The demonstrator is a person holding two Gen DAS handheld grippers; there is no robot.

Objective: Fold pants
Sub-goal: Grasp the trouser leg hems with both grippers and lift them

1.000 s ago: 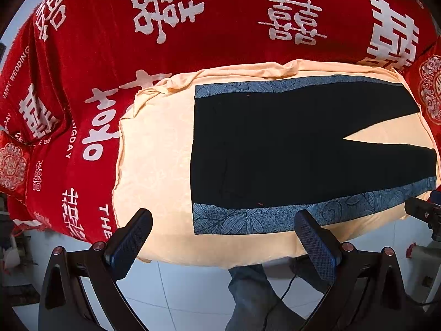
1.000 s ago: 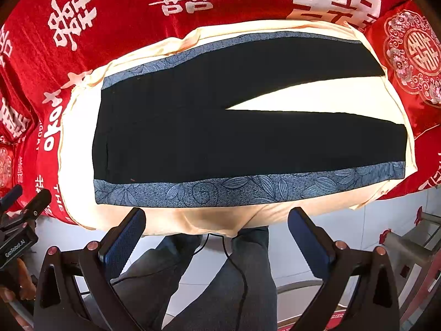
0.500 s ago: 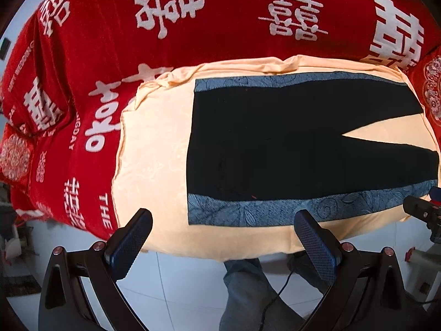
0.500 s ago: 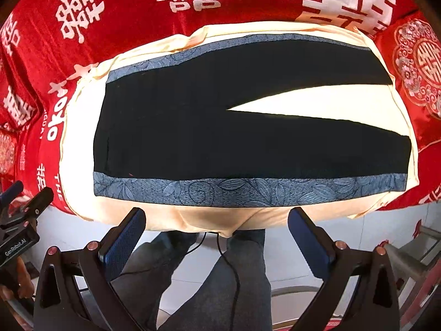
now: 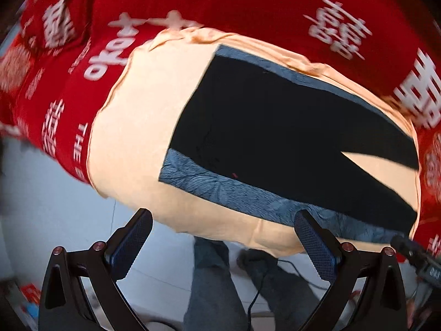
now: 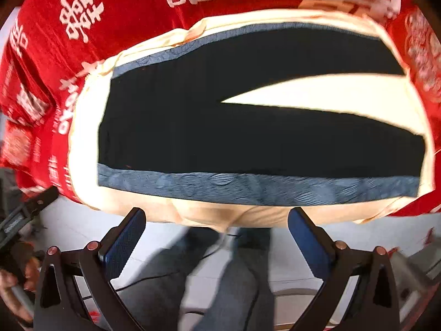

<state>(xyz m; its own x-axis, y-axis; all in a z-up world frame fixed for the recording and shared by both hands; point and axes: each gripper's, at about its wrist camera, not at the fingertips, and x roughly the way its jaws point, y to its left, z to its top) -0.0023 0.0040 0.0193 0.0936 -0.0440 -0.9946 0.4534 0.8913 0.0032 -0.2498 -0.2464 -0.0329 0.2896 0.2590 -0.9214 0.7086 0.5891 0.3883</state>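
Red cloth (image 6: 132,27) printed with white double-happiness characters covers the far surface, and on it lies a peach-coloured sheet (image 5: 137,127) that serves as the folding bed. Starting at the left, the left gripper (image 5: 223,251) hangs off the near edge of that sheet, above pale floor, its two dark ribbed fingers spread wide with nothing between them. Ahead of it sits the waistband end of the pants (image 6: 220,138): black fabric with a blue leaf-patterned stripe (image 6: 248,190) running along each outer seam. The garment lies flat, waist to the left and legs to the right, the two legs parting in a narrow wedge where the sheet shows through. Further right, the right gripper (image 6: 217,242) is likewise released and empty, poised off the near edge roughly opposite the crotch and thigh. Below both tools the person's grey trouser legs (image 5: 212,281) stand on the floor, with a cable trailing down.

By my reading, no fold has been made yet; this is the approach to the first grasp. Next, each tool likely needs to reach the near striped edge, left by the waist, right toward the hem, pinch only one leg's layers, and carry that edge over onto the far leg evenly, so the seams line up.
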